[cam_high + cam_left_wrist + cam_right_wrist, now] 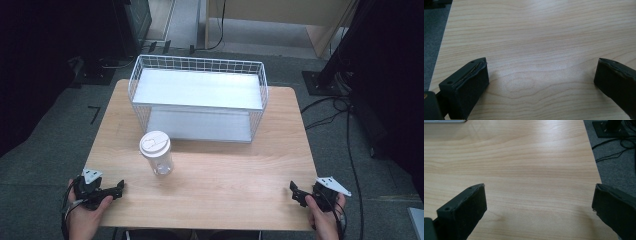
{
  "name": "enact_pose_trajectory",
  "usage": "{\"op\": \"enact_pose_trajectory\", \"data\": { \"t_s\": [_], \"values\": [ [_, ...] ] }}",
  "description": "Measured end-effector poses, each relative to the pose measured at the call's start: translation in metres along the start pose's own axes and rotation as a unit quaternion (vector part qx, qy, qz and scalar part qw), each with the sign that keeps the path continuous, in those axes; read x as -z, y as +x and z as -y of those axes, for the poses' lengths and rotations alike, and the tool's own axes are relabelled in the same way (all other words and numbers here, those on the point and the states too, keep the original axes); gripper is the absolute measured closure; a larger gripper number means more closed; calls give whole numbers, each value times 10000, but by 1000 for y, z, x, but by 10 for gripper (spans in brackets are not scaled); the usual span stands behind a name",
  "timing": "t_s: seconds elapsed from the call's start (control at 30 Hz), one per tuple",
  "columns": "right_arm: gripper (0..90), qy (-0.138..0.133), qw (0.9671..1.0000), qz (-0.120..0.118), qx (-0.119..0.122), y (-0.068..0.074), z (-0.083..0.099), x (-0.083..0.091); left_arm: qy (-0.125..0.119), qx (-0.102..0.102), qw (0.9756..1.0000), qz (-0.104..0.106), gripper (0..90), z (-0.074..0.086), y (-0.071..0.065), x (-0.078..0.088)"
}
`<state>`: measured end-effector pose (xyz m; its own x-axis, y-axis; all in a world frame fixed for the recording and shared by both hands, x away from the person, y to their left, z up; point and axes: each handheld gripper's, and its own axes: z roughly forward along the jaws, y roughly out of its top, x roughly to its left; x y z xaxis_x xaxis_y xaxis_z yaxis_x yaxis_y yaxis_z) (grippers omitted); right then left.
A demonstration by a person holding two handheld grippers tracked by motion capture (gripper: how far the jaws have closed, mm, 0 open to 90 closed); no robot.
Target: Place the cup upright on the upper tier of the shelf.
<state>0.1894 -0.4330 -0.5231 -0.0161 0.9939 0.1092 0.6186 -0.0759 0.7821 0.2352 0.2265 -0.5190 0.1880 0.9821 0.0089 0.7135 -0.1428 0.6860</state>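
A clear plastic cup (157, 153) with a white lid stands upright on the wooden table (225, 170), left of centre. Behind it a white wire basket (198, 97) with a white floor lies on its side, its mouth toward the camera. My left gripper (112, 189) rests at the table's near left corner, held by a hand. In the left gripper view its jaws stand wide apart over bare wood (541, 75), so the left gripper (541, 82) is open and empty. My right gripper (296, 192) sits at the near right corner. The right gripper (539, 205) is open too, with only table between its jaws.
Grey carpet surrounds the table. Black cables (345, 130) trail on the floor at the right, beside a black stand base (320, 82). Dark equipment (135, 20) stands at the back left. Bare tabletop lies between the cup and both grippers.
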Motion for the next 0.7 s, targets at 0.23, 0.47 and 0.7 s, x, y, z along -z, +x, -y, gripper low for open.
{"op": "enact_pose_trajectory", "data": {
  "t_s": [0.23,0.47,0.7],
  "values": [
    [0,9,9994,-102,343,22,-6,-3,4,-1,10000,3,0,0,0,0],
    [0,-102,9948,-633,791,85,-29,-8,4,-2,10000,0,0,0,0,0],
    [0,-180,9858,-1140,1219,155,-49,-19,4,-1,10000,3,0,0,0,0]
  ]
}}
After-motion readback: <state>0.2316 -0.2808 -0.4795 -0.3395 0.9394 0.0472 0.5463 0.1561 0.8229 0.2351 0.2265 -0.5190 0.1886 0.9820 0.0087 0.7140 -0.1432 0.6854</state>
